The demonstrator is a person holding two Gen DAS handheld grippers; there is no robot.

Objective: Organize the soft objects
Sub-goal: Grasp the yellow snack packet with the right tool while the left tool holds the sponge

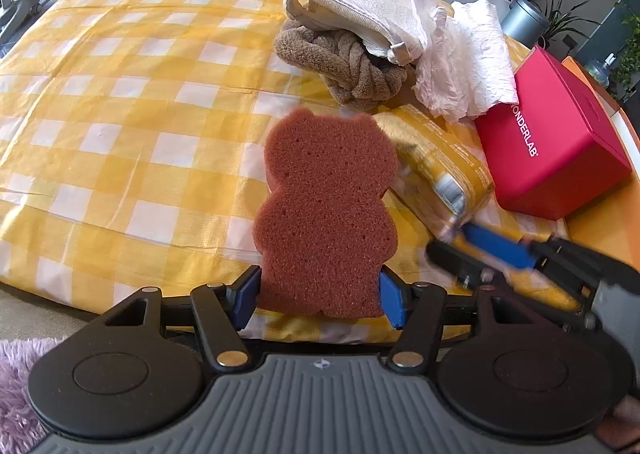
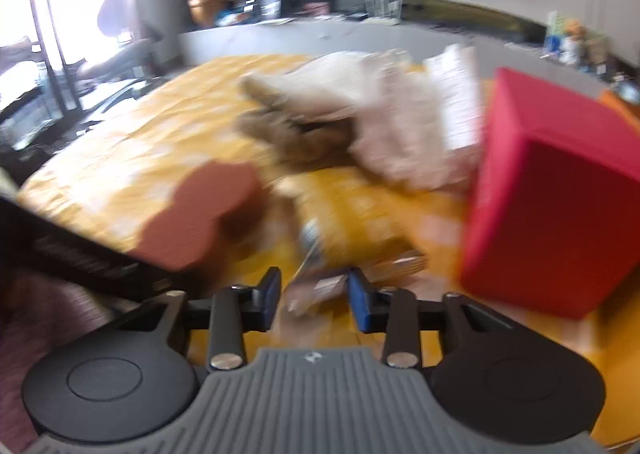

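Here we see the left gripper (image 1: 318, 296) clamped on the lower part of a brown bear-shaped sponge (image 1: 326, 209), held upright off the checked cloth (image 1: 120, 101), probably so it can be carried to wherever the soft things are being gathered. The right gripper (image 2: 314, 300) sits at the tail end of a yellow plastic pack (image 2: 352, 221); its crimped wrapper edge lies between the blue pads (image 2: 358, 304), but the right wrist view is blurred, so we cannot tell whether they are pinching it yet.

Farther out, toward the cloth's far right edge, a brown plush knot (image 1: 344, 61) sits under a cream knitted piece (image 1: 352, 9), with a crumpled white bag (image 1: 464, 61) touching them — reads as a pile already started. A red box (image 1: 552, 145) stands at the right edge, just beside the pack.

Writing: "ONDERLAB" on the box, first letter hidden. Pack print too small to read.
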